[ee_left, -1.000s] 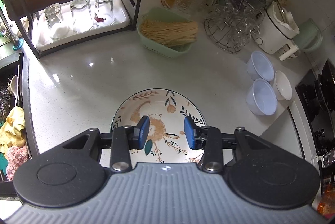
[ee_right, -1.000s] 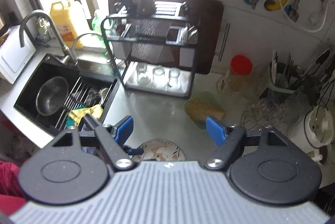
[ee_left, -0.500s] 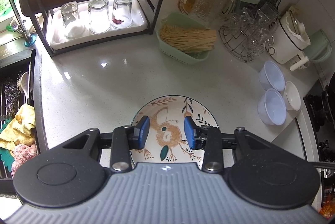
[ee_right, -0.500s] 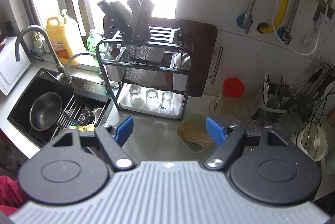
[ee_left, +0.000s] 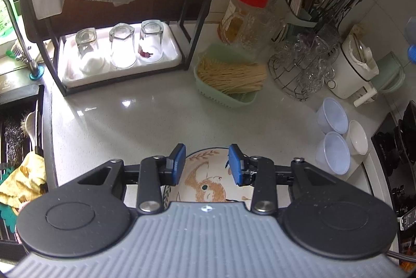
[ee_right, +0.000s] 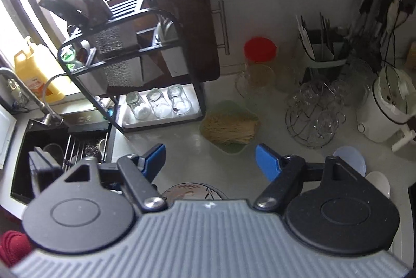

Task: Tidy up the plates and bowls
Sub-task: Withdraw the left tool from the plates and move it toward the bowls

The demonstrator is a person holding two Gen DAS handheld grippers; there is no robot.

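Right gripper (ee_right: 210, 161) has dropped and rolled since the earlier frame, jaws wide, nothing between. Left gripper (ee_left: 206, 165) drifted back over the patterned plate (ee_left: 205, 187), jaws narrow, empty. Plate sits at the near edge of the glossy grey countertop (ee_left: 145, 119). Three small bowls (ee_left: 338, 137) cluster at its right edge. No writing legible.

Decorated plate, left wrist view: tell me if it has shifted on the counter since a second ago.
Cannot tell. The decorated plate sits lower in the frame, but the green noodle basket and bowls have shifted the same way, so the camera moved; the left gripper hangs open above it.
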